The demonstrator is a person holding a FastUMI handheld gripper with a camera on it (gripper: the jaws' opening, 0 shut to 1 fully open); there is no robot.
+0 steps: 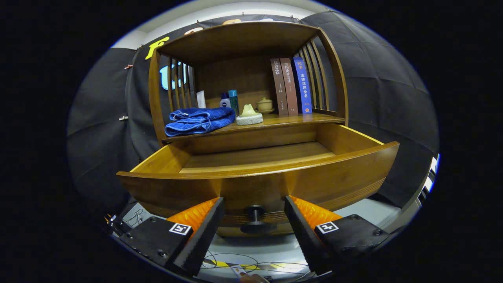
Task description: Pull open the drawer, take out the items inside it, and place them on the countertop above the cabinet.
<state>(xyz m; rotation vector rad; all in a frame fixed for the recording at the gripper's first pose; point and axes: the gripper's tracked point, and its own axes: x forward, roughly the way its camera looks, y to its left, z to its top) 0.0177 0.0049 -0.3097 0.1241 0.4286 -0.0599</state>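
Fingers (254,220) spread, flanking open drawer's (259,184) knob (255,220).

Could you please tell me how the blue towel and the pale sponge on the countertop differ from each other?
The blue towel is soft cloth, folded into a wide, low bundle; the pale sponge is a small round pad rising to a peak. The towel lies nearer the countertop's edge, the sponge beside it. Both rest on the countertop above the open drawer, beyond the open tool.
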